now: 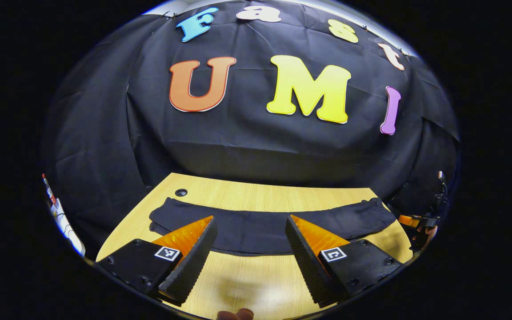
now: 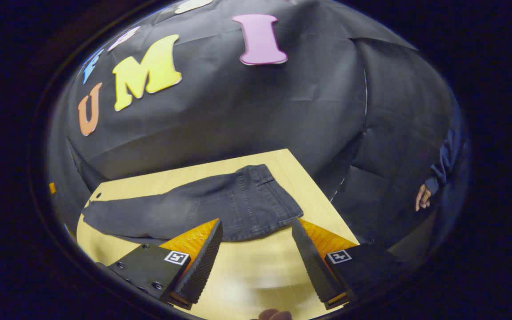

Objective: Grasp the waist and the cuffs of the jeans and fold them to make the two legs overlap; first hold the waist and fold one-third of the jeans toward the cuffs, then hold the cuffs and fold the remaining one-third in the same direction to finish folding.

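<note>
Both of my grippers hang above the table (image 1: 247,195) with nothing in them. Looking along my left gripper (image 1: 250,227), the jaws stand wide apart over bare wood, and the jeans (image 1: 260,229) lie flat just ahead of the fingertips, stretched across my view from left to right as one long dark band, apart from the fingers. Off to the far right of that view I see my right gripper (image 1: 416,221) near the end of the jeans, with a bit of the hand holding it. Looking along my right gripper (image 2: 256,227), the jaws are likewise spread with only tabletop between them; the jeans (image 2: 202,206) lie just beyond the tips, waist (image 2: 278,195) ahead and slightly right, legs trailing away to the left toward the cuffs (image 2: 89,213). I cannot tell whether the legs already overlap. Farther right, past the table's edge, a person's hand (image 2: 422,198) and sleeve (image 2: 445,162) show against the black cloth (image 2: 282,111).
</note>
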`<state>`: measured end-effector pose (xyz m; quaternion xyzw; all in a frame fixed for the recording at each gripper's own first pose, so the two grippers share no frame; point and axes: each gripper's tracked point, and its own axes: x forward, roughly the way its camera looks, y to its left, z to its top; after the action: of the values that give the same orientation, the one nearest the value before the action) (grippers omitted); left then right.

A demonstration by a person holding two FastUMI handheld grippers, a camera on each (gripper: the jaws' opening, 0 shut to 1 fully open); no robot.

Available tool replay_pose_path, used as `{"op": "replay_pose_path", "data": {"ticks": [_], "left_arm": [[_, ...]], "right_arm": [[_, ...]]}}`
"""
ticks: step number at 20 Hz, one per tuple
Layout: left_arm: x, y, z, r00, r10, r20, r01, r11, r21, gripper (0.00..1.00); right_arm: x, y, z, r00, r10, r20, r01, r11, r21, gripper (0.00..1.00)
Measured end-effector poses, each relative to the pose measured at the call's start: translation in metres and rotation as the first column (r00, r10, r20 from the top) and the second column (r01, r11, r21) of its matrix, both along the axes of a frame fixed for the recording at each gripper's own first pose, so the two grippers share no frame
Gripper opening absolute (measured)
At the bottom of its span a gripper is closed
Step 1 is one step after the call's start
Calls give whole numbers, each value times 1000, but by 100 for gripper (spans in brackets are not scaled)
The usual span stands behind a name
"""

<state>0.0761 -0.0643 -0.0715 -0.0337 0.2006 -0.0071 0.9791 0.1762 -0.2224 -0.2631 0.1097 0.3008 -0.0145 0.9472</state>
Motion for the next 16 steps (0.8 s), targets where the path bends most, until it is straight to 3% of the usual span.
{"op": "replay_pose_path", "data": {"ticks": [7, 9, 11, 16], "left_arm": [[-2, -23, -8, 999, -8, -43, 9, 1000, 15, 99], [1, -28, -10, 999, -18, -47, 19, 999, 25, 99], [4, -29, -13, 998, -22, -54, 24, 999, 30, 99], [4, -20, -21, 997, -3, -76, 4, 1000, 11, 99]], "right_arm": [[58, -25, -45, 999, -43, -24, 44, 996, 76, 98], [59, -26, -63, 998, -38, -46, 42, 995, 96, 93], [62, -25, -76, 997, -28, -68, 35, 995, 97, 99], [72, -8, -90, 996, 4, -88, 5, 995, 101, 98]]}}
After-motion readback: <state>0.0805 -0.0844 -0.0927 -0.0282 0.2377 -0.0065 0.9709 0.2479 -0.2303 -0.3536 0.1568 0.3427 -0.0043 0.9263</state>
